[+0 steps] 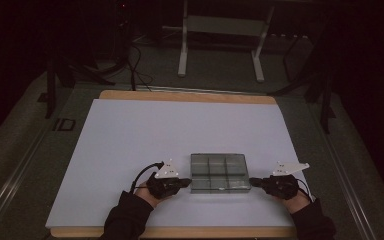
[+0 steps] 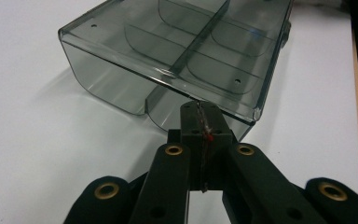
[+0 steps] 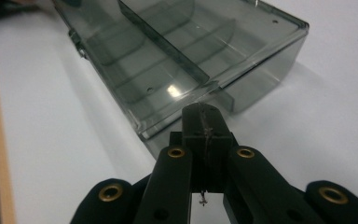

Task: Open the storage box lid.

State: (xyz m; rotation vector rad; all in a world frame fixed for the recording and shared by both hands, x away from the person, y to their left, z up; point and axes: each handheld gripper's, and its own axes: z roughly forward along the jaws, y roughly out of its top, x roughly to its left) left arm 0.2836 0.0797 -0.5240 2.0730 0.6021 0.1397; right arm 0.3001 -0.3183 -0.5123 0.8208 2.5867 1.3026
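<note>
Left claw [image 1: 187,182]: I have its jaws pressed together with nothing between them, tips right at the left end of the box, low on the near side.
Right claw [image 1: 254,182]: mine too, jaws closed and empty, tips at the box's right end; whether either tip touches the wall I can't tell.
Box [image 1: 219,172]: smoky clear plastic, lid down, dividers showing through, lying flat between my two claws near the near edge.
Tabletop [image 1: 145,135]: white sheet over a wooden board, bare around the box.
Far side: a metal stand's legs [image 1: 182,55] on dark floor.
</note>
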